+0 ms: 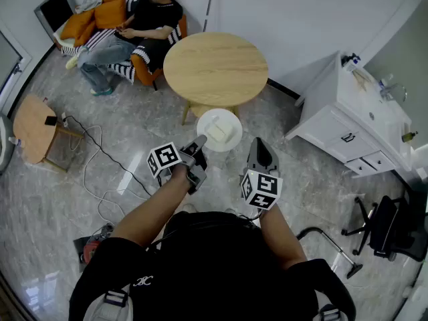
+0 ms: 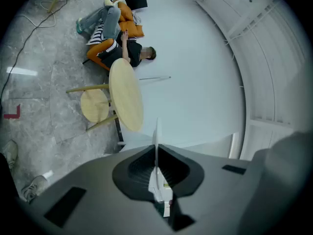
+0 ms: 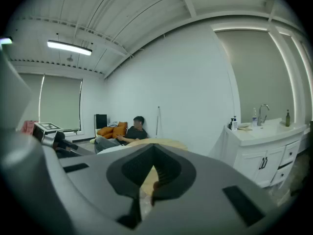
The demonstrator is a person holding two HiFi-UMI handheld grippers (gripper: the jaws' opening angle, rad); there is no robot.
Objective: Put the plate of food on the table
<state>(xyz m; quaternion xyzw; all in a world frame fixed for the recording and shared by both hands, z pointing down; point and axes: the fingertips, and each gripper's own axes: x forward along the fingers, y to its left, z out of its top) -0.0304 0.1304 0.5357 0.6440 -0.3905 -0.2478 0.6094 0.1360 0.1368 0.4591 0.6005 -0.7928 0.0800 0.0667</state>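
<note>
Table [image 1: 215, 69] ahead of plate [image 1: 212, 117] (person [image 1: 144, 22] beyond)

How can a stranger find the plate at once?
Start at the round wooden table in mid-room. Just before its near edge, the left tongs hold a plate above the floor. It is the only white disc, carrying pale food.
</note>
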